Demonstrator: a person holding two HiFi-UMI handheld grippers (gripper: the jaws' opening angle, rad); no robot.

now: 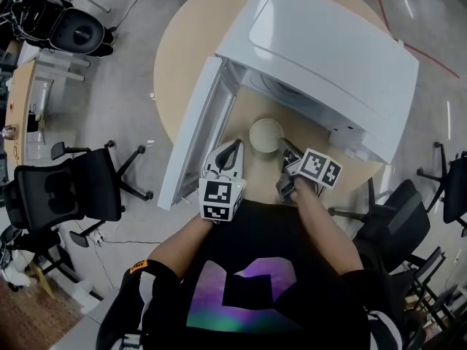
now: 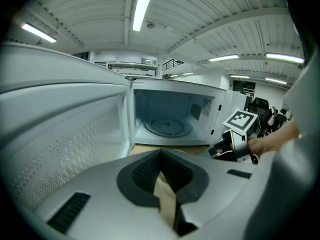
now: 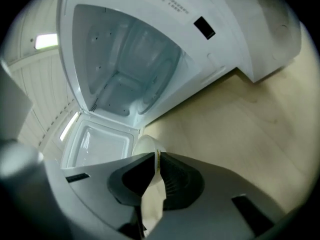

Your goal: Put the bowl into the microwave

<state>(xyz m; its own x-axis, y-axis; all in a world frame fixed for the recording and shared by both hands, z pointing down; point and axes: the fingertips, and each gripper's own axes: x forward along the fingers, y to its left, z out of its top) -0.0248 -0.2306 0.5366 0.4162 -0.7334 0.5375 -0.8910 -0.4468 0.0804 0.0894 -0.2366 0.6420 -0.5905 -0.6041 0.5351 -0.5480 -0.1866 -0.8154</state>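
Right gripper jaws pinched on the rim of the white bowl, narrow gap, bowl wall between them. Left gripper jaws together, nothing in them, tips just beside the bowl's left side. Bowl sits on the round wooden table right in front of the microwave cavity. Door swung fully open to the left; glass turntable bare.

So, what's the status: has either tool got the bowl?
Right tool shut on bowl rim. Left tool shut, empty. Bowl just outside microwave, door open. Nothing in the way.
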